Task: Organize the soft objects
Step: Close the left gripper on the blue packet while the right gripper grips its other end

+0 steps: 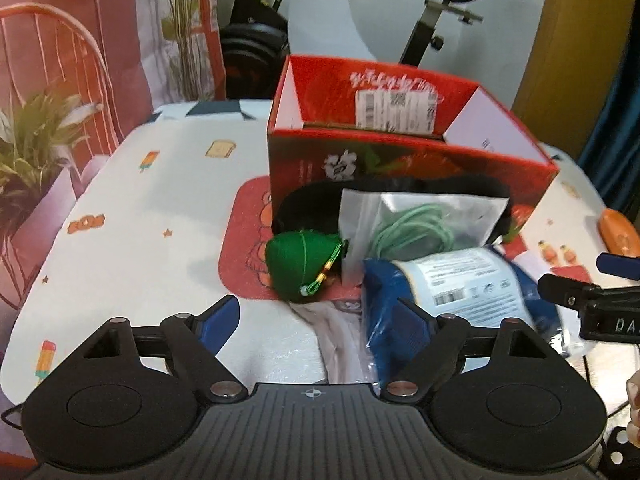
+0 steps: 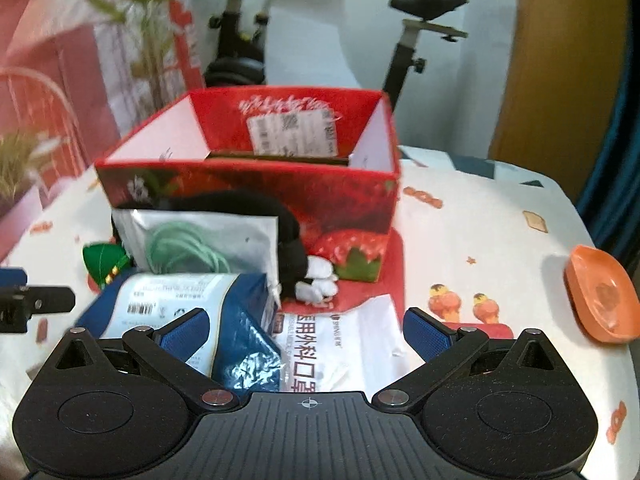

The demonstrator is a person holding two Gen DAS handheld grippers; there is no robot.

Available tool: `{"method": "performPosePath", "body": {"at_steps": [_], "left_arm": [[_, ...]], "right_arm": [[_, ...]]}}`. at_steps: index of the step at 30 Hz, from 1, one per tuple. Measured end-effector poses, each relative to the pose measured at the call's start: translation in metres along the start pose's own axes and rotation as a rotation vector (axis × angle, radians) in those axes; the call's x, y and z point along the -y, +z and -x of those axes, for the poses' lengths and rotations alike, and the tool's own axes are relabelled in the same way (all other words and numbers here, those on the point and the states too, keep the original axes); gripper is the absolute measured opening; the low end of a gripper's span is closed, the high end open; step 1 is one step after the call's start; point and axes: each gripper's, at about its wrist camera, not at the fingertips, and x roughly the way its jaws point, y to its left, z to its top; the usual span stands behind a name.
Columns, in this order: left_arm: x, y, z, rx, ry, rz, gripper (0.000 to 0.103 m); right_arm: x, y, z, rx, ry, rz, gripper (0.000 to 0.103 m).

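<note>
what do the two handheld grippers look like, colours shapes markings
Both match: the left gripper and right gripper have a black ribbed body with a small white crosshair mark, two round black side housings, black linkage arms with silver pivot pins, and textured blue finger pads. In the left wrist view, the right gripper's side shows white raised letters "DA". No cables or sleeves are clearly visible.

A home: a black exercise bike point(image 1: 436, 16) stands behind a table under a cartoon-print white tablecloth point(image 1: 132, 216), beside a green potted plant point(image 1: 36, 136).
</note>
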Motion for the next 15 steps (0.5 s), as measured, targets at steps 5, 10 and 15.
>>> {"method": "performPosePath", "body": {"at_steps": [5, 10, 15], "left_arm": [[0.002, -0.001, -0.018, -0.053, 0.028, 0.000, 0.086], [0.005, 0.003, -0.026, -0.068, -0.028, 0.012, 0.080], [0.009, 0.006, -0.037, -0.110, -0.085, 0.005, 0.048]], "right_arm": [[-0.005, -0.004, -0.013, -0.032, 0.089, 0.036, 0.103], [-0.003, -0.005, -0.027, -0.069, 0.181, 0.013, 0.094], [-0.002, -0.007, -0.037, -0.101, 0.250, 0.005, 0.079]]}}
